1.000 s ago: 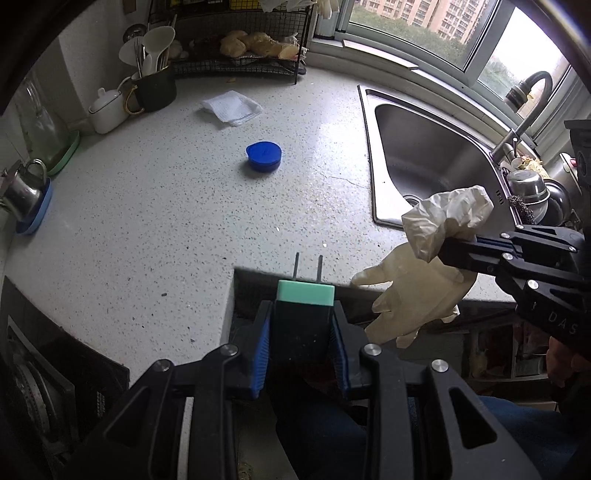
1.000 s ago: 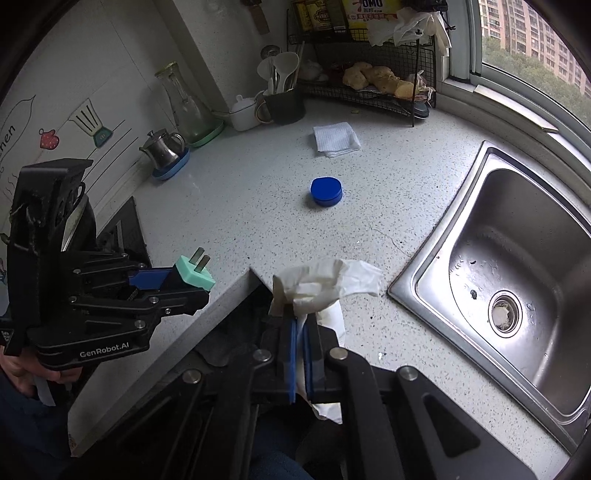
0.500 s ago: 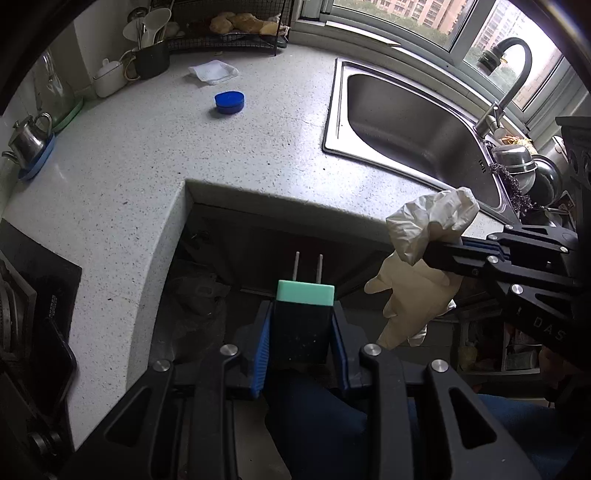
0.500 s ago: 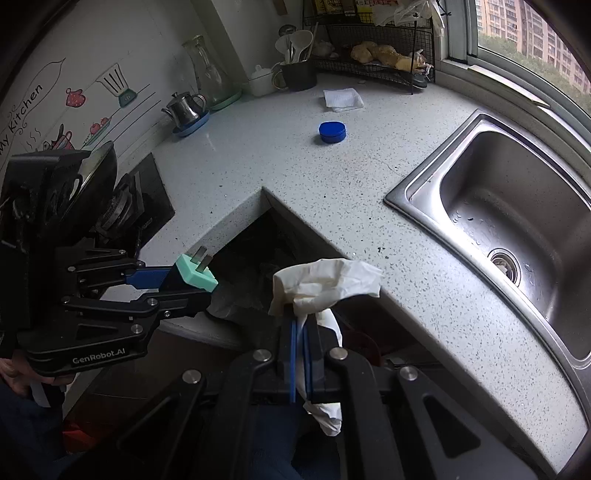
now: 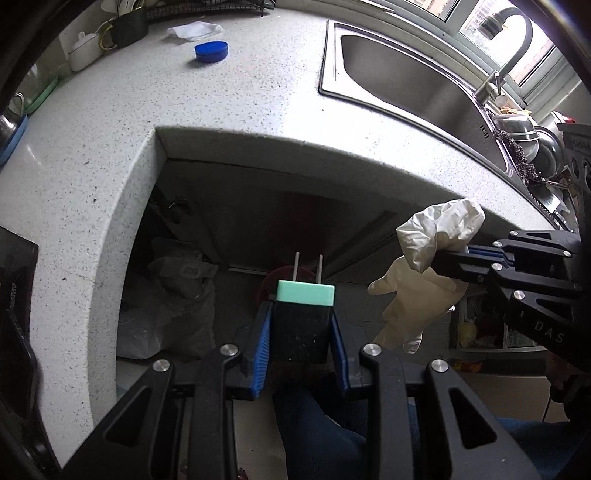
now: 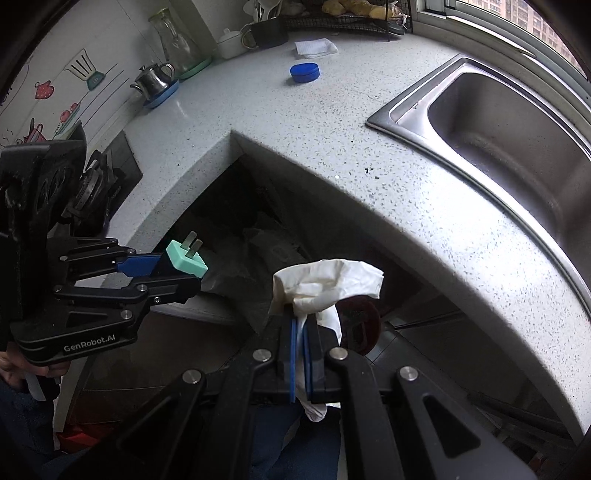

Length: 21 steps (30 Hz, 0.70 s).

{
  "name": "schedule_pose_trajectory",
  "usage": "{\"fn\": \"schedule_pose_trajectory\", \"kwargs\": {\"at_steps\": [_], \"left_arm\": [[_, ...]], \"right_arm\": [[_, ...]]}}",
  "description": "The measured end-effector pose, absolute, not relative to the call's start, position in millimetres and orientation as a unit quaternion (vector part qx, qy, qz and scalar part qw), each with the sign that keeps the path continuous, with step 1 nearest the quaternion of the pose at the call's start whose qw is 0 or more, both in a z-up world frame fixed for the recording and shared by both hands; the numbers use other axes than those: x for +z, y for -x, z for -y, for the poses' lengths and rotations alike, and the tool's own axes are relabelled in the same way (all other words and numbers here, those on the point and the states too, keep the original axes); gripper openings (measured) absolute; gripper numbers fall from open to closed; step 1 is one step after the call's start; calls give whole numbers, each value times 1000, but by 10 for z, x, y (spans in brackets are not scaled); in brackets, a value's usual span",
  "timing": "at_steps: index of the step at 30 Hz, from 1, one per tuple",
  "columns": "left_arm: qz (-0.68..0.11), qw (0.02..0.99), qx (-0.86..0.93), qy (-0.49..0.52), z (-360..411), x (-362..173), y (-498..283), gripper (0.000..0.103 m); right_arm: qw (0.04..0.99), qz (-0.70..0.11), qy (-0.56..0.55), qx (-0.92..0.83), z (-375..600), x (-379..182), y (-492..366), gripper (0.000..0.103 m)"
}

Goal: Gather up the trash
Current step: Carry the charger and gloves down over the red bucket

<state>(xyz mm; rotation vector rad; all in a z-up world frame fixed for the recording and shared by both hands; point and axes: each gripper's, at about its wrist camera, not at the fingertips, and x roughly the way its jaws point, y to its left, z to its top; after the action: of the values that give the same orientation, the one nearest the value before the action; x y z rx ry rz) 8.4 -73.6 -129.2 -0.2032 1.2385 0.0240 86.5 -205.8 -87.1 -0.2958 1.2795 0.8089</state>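
My left gripper (image 5: pixel 300 321) is shut on a black charger plug with a mint-green face and two prongs (image 5: pixel 306 291); it also shows in the right wrist view (image 6: pixel 184 258). My right gripper (image 6: pixel 301 328) is shut on a crumpled white disposable glove (image 6: pixel 325 284), which also shows at the right of the left wrist view (image 5: pixel 424 273). Both are held off the counter's front edge, over the dark space below it. A blue lid (image 5: pixel 211 51) and a white folded cloth (image 5: pixel 194 29) lie far back on the counter.
The speckled grey counter (image 5: pixel 221 103) curves around an open recess holding a grey plastic bag (image 5: pixel 173 295). A steel sink (image 6: pixel 498 122) is at right. A kettle (image 6: pixel 153 79), jar, mug and wire rack stand at the back. A stove (image 6: pixel 107 173) is at left.
Both grippers have pulled back and down from over the counter to in front of and below its edge. Each still holds its item.
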Motion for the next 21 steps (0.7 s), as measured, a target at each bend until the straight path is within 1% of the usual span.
{"fn": "schedule_pose_trajectory", "kwargs": {"at_steps": [6, 17, 21], "left_arm": [[-600, 796, -5, 85, 703, -1795, -127, 27], [-633, 768, -6, 94, 665, -3077, -185, 27], [-640, 762, 2, 99, 575, -3550, -211, 27]], "right_arm": [[708, -595, 125, 361, 2005, -1392, -823, 3], [688, -630, 115, 340, 2022, -2629, -826, 3], [698, -619, 96, 347, 2011, -3052, -836, 3]]}}
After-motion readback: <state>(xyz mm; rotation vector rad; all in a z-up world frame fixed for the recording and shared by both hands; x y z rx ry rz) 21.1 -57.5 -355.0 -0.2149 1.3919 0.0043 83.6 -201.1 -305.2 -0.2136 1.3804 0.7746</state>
